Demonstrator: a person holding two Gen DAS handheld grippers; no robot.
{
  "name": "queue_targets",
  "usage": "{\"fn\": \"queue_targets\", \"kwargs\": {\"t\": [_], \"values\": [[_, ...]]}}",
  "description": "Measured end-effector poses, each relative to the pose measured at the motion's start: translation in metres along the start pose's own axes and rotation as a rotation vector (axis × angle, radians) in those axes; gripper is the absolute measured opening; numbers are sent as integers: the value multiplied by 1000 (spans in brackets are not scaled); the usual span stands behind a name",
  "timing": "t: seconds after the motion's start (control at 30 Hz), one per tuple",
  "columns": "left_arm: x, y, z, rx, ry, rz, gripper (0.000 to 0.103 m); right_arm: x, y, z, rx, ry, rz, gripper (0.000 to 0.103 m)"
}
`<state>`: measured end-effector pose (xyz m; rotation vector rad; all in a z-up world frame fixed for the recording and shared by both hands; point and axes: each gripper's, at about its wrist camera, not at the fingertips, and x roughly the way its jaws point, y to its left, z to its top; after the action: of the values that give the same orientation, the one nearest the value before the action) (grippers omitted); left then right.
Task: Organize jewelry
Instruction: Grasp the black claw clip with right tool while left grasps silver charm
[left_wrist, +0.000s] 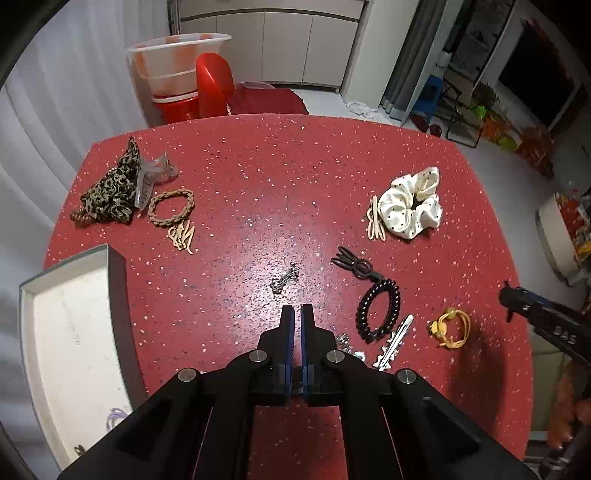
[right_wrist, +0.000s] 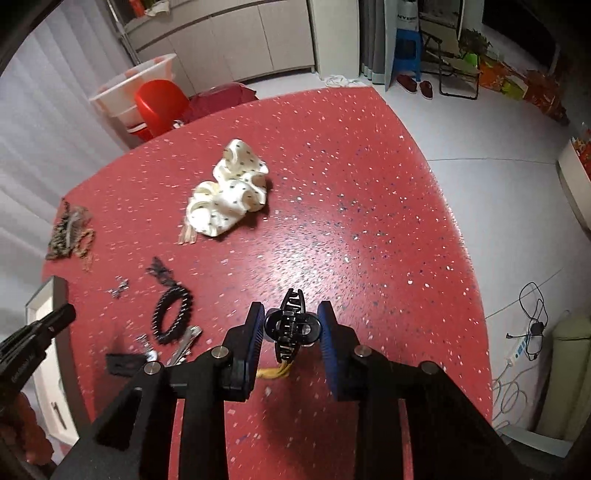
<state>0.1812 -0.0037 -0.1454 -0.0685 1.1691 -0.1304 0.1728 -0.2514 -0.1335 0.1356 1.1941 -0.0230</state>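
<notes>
My right gripper (right_wrist: 291, 325) is shut on a black hair claw clip (right_wrist: 291, 326) and holds it above the red speckled table (right_wrist: 369, 240); a yellow hair tie (right_wrist: 273, 373) lies under it. My left gripper (left_wrist: 297, 317) is shut and empty, just short of a small dark metal piece (left_wrist: 284, 280). A white box tray (left_wrist: 70, 332) sits at the table's left edge and also shows in the right wrist view (right_wrist: 44, 306). A black coil tie (left_wrist: 376, 310), a silver clip (left_wrist: 395, 343), a yellow tie (left_wrist: 450, 328) and a white dotted scrunchie (left_wrist: 410, 206) lie to the right.
A leopard scrunchie (left_wrist: 110, 188), clear claw clip (left_wrist: 151, 177), braided tan tie (left_wrist: 171, 206) and gold clip (left_wrist: 183, 236) lie at the far left. Beige clips (left_wrist: 375, 221) lie by the white scrunchie. A red chair (left_wrist: 214, 85) and plastic tub (left_wrist: 173, 59) stand behind the table.
</notes>
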Motion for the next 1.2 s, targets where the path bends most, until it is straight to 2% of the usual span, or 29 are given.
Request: {"fn": "queue_targets", "kwargs": {"t": [0.43, 0.5, 0.53, 0.6, 0.73, 0.8, 0.83, 0.87, 0.93, 1.17, 1.2], "values": [[53, 10, 11, -12, 32, 44, 6, -2, -1, -27, 11, 43, 38, 32], [59, 14, 13, -20, 46, 46, 65, -1, -5, -30, 18, 48, 42, 32], [58, 15, 13, -31, 35, 73, 103, -1, -7, -31, 22, 48, 43, 32], [52, 13, 12, -18, -2, 99, 102, -1, -11, -32, 30, 47, 47, 32], [54, 5, 10, 8, -2, 137, 102, -1, -15, -33, 38, 46, 55, 32], [59, 1, 10, 25, 15, 133, 102, -1, -15, -34, 41, 47, 58, 32], [62, 1, 10, 31, 21, 134, 98, -1, -15, -34, 42, 47, 60, 32], [66, 0, 9, 40, 29, 138, 87, -1, -15, -35, 41, 46, 62, 32], [74, 1, 8, 48, 54, 125, 82, -2, -14, -36, 38, 46, 63, 32], [82, -4, 14, 46, 26, 112, 81, 1, -16, -41, 39, 59, 59, 32], [83, -5, 15, 45, 23, 110, 77, 1, -16, -42, 39, 62, 58, 32]]}}
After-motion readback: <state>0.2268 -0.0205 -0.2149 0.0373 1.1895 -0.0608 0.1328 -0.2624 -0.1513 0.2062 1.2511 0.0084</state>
